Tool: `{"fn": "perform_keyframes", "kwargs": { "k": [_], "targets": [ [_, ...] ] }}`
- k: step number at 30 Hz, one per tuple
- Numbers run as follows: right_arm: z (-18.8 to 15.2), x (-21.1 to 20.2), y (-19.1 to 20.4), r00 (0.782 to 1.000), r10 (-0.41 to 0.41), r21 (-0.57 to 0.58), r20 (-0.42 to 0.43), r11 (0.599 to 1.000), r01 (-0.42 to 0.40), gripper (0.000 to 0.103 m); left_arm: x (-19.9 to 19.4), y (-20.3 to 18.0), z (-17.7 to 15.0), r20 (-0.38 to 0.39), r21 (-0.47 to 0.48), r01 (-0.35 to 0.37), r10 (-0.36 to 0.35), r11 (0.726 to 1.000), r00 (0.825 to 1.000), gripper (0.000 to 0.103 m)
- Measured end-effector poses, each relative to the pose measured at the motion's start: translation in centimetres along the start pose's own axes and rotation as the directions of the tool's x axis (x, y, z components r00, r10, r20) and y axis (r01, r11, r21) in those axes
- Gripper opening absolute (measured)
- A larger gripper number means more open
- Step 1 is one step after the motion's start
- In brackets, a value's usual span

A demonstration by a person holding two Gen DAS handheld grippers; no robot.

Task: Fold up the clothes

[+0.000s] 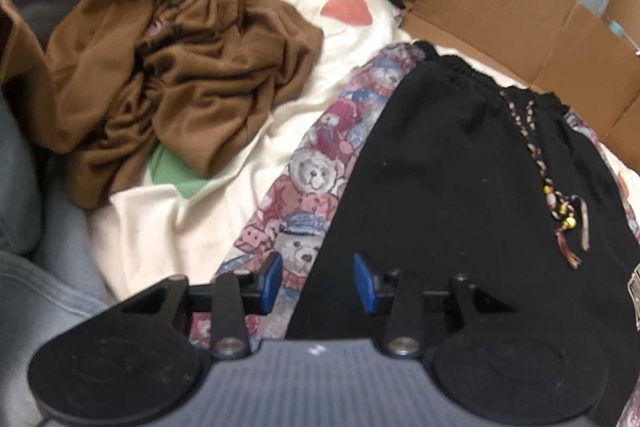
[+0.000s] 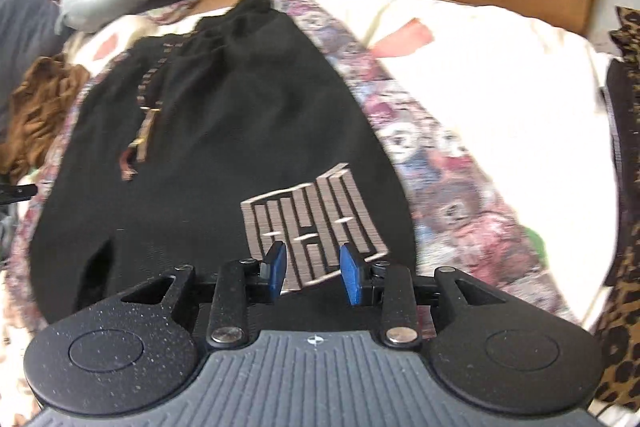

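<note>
Left wrist view: my left gripper (image 1: 316, 283) hangs with jaws parted and empty over the black pants' (image 1: 460, 179) left edge; my right gripper (image 2: 312, 275), likewise open, hovers above their logo (image 2: 316, 227). Pants lie flat mid-frame on a bear blanket (image 1: 316, 167), waistband far. Soft, limp cloth, I judge; pinch hems or waistband corners. Brown garment (image 1: 160, 67) sits crumpled upper left.

Each black gripper (image 1: 320, 283) (image 2: 312, 273) has blue pads, silver screws.
</note>
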State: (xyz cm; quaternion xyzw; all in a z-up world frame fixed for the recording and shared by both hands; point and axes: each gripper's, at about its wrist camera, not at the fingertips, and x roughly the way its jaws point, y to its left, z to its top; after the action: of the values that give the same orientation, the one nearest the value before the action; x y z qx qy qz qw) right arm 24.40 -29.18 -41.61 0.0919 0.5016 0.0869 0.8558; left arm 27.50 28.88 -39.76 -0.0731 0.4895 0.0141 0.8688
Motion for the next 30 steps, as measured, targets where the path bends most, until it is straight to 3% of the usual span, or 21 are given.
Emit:
{"fn": "perform_keyframes", "kwargs": {
  "k": [6, 11, 17, 21, 26, 30],
  "targets": [
    [-0.3, 0.6, -1.7, 0.993, -0.121, -0.035, 0.010, 0.992, 0.122, 0.035, 2.5, 0.5, -0.3, -0.068, -0.059, -0.050, 0.046, 0.997, 0.997, 0.041],
    [-1.0, 1.2, -3.3, 0.980, -0.201, -0.040, -0.005, 0.979, 0.201, 0.035, 2.5, 0.5, -0.3, -0.076, -0.028, -0.090, 0.087, 0.996, 0.993, 0.038],
    [-1.4, 0.2, -5.1, 0.962, -0.272, 0.044, -0.006, 0.961, 0.272, 0.034, 1.0, 1.5, 0.0, -0.089, -0.047, -0.117, 0.113, 0.992, 0.990, 0.033],
    [-0.3, -0.5, -5.3, 0.973, -0.229, 0.059, 0.037, 0.972, 0.227, 0.035, 0.1, 1.5, 1.8, -0.046, -0.032, -0.074, 0.073, 0.997, 0.996, 0.033],
    [2.9, 1.0, -3.4, 0.979, -0.179, -0.104, 0.097, 0.977, 0.188, 0.035, 0.7, -0.1, 5.5, 0.029, 0.066, -0.016, 0.014, 0.998, 0.999, 0.033],
    [5.8, 2.9, -2.2, 0.980, -0.156, -0.085, 0.125, 0.982, 0.167, 0.035, 2.8, -1.5, 8.6, 0.070, 0.037, 0.010, -0.012, 0.999, 0.997, 0.032]
  ]
}}
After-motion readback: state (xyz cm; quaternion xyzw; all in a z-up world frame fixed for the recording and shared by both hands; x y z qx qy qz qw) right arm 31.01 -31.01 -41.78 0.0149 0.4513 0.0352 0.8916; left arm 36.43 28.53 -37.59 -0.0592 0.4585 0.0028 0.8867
